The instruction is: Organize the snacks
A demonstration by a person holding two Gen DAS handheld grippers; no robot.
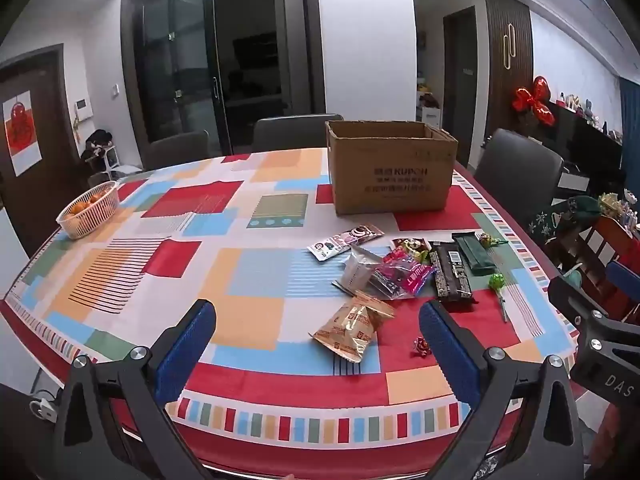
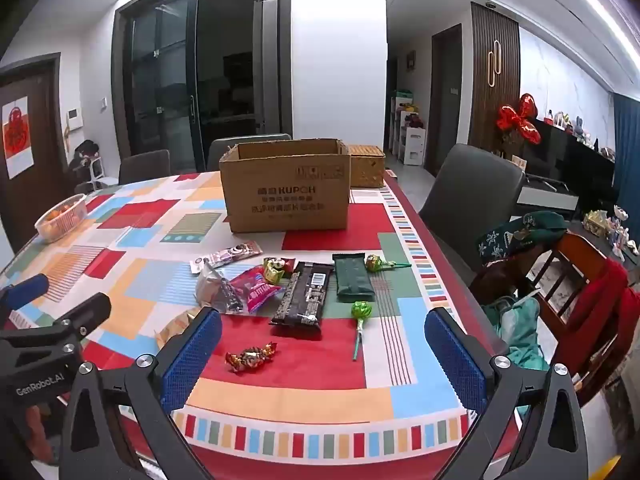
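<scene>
On the patterned tablecloth [image 2: 304, 396] snacks lie before an open box [image 2: 286, 196]; the dark bar [image 2: 304, 298] and green bar [image 2: 352, 278] run lengthwise toward it. Both the left gripper [image 1: 318, 340] and right gripper [image 2: 323, 344] are spread wide, empty. Dining chairs [image 2: 472, 196] ring the table.

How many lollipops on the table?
2: near lollipop lies right of the black bar; far lollipop lies beside the green packet. The pile could hide more.

table [image 2: 304, 396] – checkered cloth | on it: cardboard box [image 2: 286, 188], fruit basket [image 1: 89, 210], scattered snacks [image 2: 304, 298]
</scene>
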